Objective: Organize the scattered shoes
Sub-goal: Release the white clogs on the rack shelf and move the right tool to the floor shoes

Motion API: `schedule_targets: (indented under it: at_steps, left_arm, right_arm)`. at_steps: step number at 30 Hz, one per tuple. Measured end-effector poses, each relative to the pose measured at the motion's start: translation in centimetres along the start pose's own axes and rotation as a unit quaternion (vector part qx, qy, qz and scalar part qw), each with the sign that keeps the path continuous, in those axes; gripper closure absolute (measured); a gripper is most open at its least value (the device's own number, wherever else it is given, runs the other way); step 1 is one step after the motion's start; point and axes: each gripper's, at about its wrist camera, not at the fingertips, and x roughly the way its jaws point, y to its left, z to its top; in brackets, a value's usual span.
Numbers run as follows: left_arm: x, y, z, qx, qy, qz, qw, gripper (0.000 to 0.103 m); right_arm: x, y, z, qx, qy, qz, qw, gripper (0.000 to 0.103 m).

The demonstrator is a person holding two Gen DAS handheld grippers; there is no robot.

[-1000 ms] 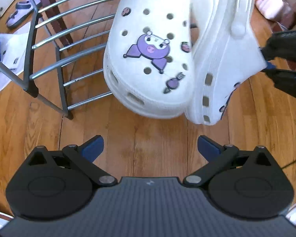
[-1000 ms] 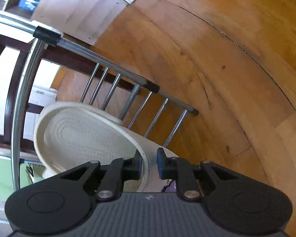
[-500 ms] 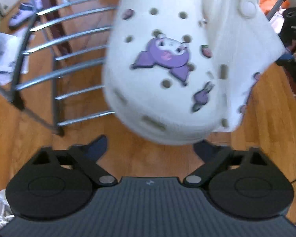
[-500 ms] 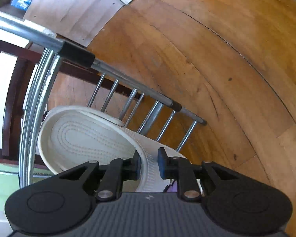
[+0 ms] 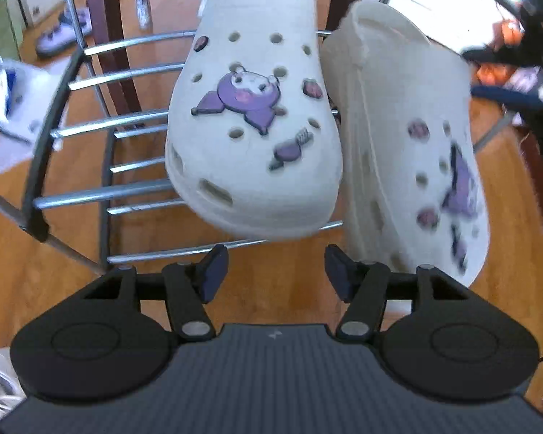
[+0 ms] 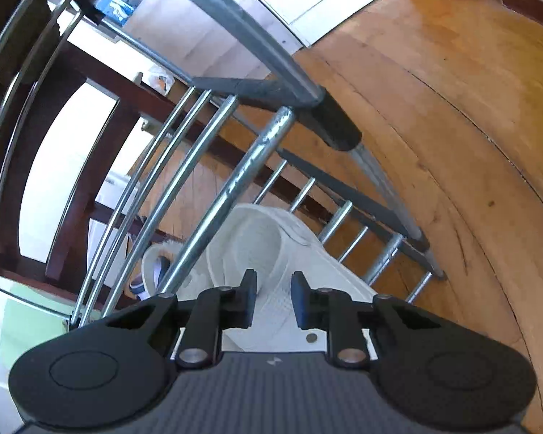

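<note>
Both foam clogs, one (image 5: 253, 133) flat and one (image 5: 409, 166) on edge, rest on the rack (image 5: 126, 119); light, springy, best pinched at the heel rim; left fingers (image 5: 213, 271) opening, empty, right gripper (image 6: 273, 298) released.

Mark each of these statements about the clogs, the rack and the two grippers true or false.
1. The left clog carries a purple cartoon charm. True.
2. The left gripper clamps a clog. False: its fingers are apart with nothing between them.
3. Both clogs lie on the wood floor. False: the left clog and the right clog are on the metal shoe rack.
4. The right gripper has let go of the clog; its fingers are apart. True.
5. The clogs are black. False: they are white.
</note>
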Motion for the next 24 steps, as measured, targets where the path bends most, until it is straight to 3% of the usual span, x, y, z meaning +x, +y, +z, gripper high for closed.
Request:
schedule_targets:
  at_steps: [3,7,12,14,15,16,18,20,24]
  left_arm:
    - [-1.1,-0.7,-1.2,0.001,0.001,-0.006,1.0,0.027]
    - [-3.0,-1.1,-2.8,0.031,0.019,-0.037,0.9986,0.018]
    - [-3.1,-4.3,-4.7,0.069,0.033,-0.067,0.9948,0.015]
    - [-1.2,-5.4,-4.4,0.062,0.023,-0.059,0.9961,0.021]
    - [-0.5,-5.5,-4.1,0.055,0.018,-0.053,0.9969,0.038]
    - [0.4,-5.4,-3.7,0.047,0.019,-0.05,0.9975,0.043]
    - [1.5,-4.8,-3.3,0.018,0.042,-0.075,0.9961,0.05]
    - [1.9,-4.3,-2.8,-0.014,0.051,-0.108,0.9927,0.051]
    - [1.3,-4.2,-1.5,-0.016,-0.002,-0.082,0.9965,0.056]
  right_arm:
    - [0.0,0.0,-0.2,-0.029,-0.004,0.009,1.0,0.082]
    - [0.1,-0.7,0.1,-0.024,0.0,0.023,0.999,0.081]
    - [0.2,-0.4,0.1,-0.047,0.001,0.023,0.999,0.079]
    - [0.2,-0.7,0.1,-0.044,0.002,0.025,0.999,0.077]
    - [0.0,-1.1,0.1,-0.037,0.003,0.027,0.999,0.076]
    - [0.0,-1.2,0.1,-0.034,0.004,0.029,0.999,0.076]
    - [-1.2,-2.3,0.0,-0.02,0.003,0.04,0.999,0.075]
    - [-2.4,-3.2,-0.2,-0.014,-0.003,0.048,0.999,0.064]
    - [-6.4,-6.7,-1.3,0.009,-0.022,0.077,0.997,0.055]
